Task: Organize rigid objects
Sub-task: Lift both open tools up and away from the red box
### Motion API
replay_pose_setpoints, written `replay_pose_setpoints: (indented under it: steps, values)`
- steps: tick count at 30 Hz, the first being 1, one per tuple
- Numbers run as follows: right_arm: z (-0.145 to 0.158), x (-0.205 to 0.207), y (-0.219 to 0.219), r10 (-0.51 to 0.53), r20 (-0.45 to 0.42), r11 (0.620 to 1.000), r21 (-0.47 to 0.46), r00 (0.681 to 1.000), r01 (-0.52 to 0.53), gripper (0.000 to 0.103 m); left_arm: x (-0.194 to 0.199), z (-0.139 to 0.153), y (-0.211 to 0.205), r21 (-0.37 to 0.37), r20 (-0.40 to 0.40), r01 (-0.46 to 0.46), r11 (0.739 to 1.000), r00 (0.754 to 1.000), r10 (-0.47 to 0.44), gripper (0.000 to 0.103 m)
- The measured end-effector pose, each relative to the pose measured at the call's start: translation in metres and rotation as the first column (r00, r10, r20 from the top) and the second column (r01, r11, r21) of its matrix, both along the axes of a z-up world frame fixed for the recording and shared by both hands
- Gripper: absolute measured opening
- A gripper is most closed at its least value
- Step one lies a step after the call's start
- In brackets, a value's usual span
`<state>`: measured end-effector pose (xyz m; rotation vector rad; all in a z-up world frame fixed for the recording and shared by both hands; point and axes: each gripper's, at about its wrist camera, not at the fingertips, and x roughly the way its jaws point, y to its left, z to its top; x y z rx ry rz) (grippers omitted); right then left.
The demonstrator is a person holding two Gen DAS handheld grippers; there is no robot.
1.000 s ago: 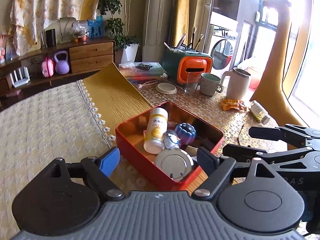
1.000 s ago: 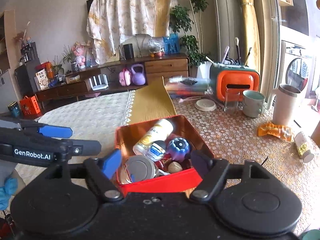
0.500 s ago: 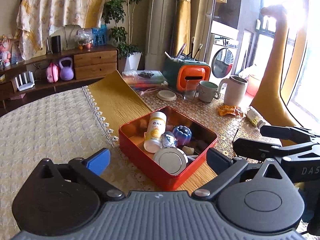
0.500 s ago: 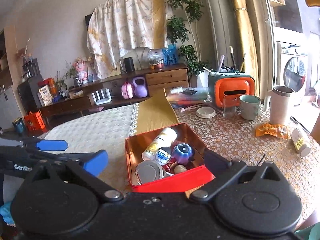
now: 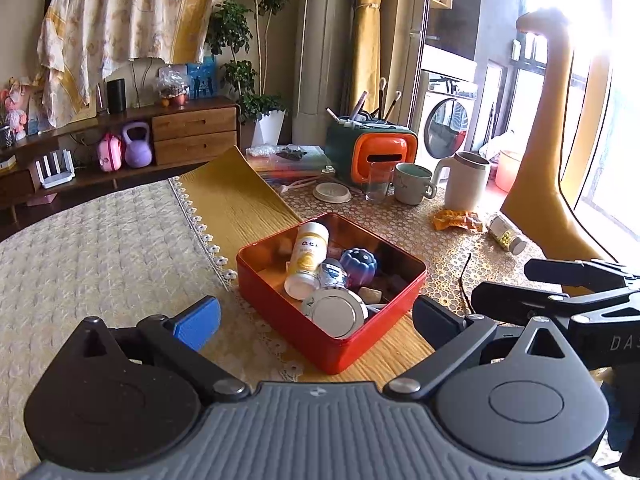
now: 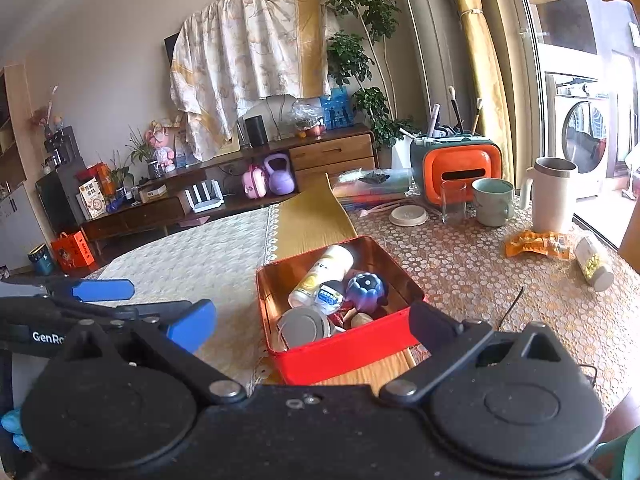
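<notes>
Daylight pours in from the window (image 5: pixel 600 120) on the right, so strong there that the glass and the tall yellow shape (image 5: pixel 556 140) before it wash out to white in the left wrist view. The table (image 6: pixel 480 272) is bright and evenly lit, with soft shadows. The far wall (image 6: pixel 100 60) sits dimmer. Both pictures are sharp, but straight lines bow hard toward the edges and the corners go black.

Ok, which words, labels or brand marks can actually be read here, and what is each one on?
"GenRo", cut off: on the left gripper, seen from the right wrist.
"DAS", cut off: on the right gripper, seen from the left wrist.
White bottle in the red tin: label too blurred to read.
Small bottle label: too small.
</notes>
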<state>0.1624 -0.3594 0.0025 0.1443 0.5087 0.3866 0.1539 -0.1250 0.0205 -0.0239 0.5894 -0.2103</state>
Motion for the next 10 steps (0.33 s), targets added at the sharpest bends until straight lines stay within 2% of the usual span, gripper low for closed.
replay_pose_setpoints:
  steps: [6, 10]
  values:
    - [-0.003, -0.003, -0.006, -0.011, -0.006, 1.0, -0.005, 1.0, 0.011, 0.103, -0.002, -0.002, -0.007, 0.005, 0.017, -0.031, 1.0, 0.999, 0.031, 0.103]
    - [-0.005, -0.004, -0.014, -0.011, -0.022, 1.0, -0.009, 1.0, 0.011, 0.103, 0.003, -0.003, -0.01, -0.02, 0.001, -0.033, 0.999, 0.999, 0.033, 0.103]
